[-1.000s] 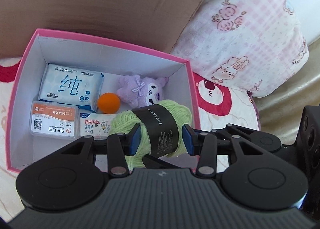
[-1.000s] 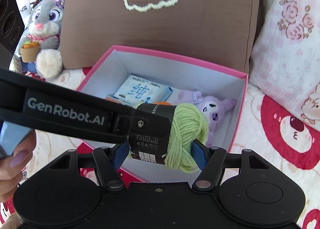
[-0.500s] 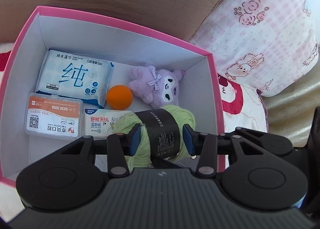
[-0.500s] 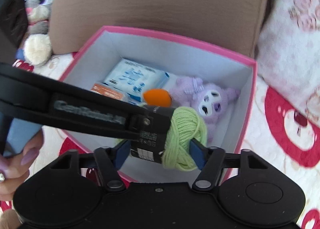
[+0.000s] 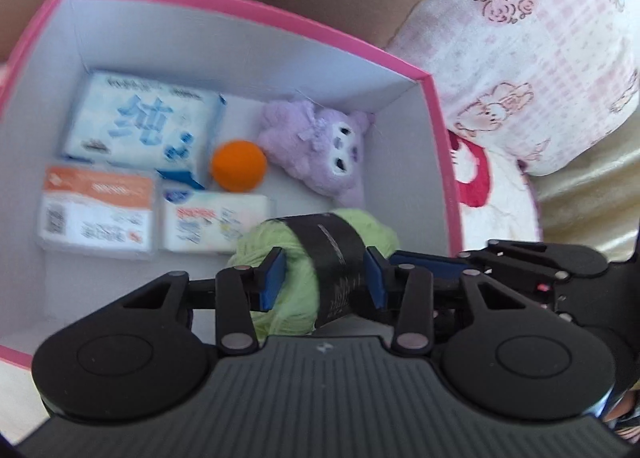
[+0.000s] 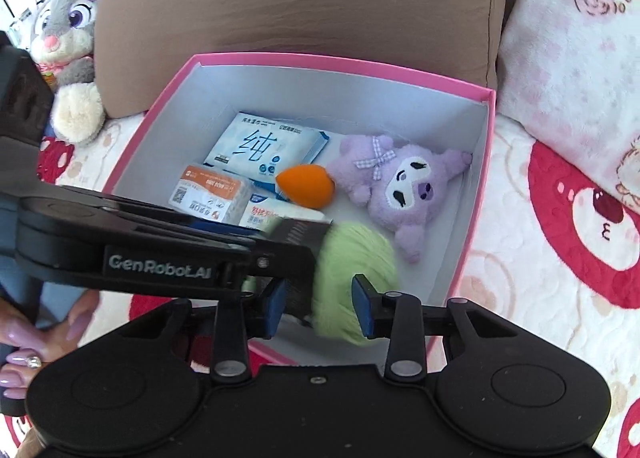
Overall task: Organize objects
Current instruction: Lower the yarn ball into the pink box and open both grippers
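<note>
Your left gripper (image 5: 324, 272) still pinches the green yarn ball (image 5: 296, 258) by its black band, now lower inside the pink box (image 5: 248, 10), near its right wall. Your right gripper (image 6: 318, 304) has just been closing around the yarn's other end; its pads look to be touching, but blur hides it. The box holds three packets, one orange ball (image 5: 239, 166) and one purple plush (image 5: 320, 146).

Bare floor in box (image 5: 256, 42) near left; packets (image 5: 96, 214), plush (image 5: 316, 146), yarn (image 5: 280, 254) elsewhere.
</note>
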### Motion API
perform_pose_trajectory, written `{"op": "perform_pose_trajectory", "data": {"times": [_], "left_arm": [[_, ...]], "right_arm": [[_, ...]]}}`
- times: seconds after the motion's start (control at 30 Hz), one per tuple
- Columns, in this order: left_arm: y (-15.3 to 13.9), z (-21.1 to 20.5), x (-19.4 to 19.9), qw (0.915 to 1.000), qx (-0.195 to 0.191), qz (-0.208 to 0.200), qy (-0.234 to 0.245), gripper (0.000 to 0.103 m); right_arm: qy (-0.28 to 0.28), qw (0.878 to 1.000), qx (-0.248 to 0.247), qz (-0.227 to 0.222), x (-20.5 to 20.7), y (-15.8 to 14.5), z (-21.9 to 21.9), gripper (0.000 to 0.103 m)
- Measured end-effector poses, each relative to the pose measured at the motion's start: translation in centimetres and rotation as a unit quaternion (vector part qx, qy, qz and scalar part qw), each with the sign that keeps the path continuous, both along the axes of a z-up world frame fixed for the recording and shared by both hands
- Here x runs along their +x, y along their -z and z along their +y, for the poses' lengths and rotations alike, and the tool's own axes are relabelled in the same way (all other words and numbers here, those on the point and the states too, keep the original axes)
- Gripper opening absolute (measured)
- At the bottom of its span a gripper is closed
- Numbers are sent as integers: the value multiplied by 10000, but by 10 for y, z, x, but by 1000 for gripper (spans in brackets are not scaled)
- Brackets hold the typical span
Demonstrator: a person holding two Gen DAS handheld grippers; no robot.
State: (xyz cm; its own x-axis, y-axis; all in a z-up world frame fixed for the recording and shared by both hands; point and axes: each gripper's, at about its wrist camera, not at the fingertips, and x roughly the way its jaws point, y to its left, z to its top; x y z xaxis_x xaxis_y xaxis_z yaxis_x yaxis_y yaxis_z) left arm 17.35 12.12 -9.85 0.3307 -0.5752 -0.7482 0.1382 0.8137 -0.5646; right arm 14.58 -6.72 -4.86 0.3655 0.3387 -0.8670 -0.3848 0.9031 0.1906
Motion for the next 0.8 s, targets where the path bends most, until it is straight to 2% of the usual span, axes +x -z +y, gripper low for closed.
{"op": "perform_pose_trajectory", "data": {"times": [0.07,0.17,0.23,0.47,0.67,0.8], "left_arm": [[7,-5,-1,9999,-81,114,-13,40],[11,-17,-4,9994,334,-80,13,39],[14,-20,-3,9994,346,-78,-17,38],[13,-21,-9,9984,503,-200,-170,36],[-10,-21,-24,9943,718,-636,-475,36],[-27,-20,-36,9940,741,-552,-584,41]], "right_arm": [[-46,10000,-9,11,-4,0,-1,41],[-142,9996,-197,-136,-10,-2,1,41],[-201,9990,-300,-245,-14,-3,1,41],[-245,9988,-6,-418,-25,-9,-18,41],[-264,9964,102,-802,-43,-26,-41,41],[-223,9951,201,-939,-46,-38,-49,41]]}}
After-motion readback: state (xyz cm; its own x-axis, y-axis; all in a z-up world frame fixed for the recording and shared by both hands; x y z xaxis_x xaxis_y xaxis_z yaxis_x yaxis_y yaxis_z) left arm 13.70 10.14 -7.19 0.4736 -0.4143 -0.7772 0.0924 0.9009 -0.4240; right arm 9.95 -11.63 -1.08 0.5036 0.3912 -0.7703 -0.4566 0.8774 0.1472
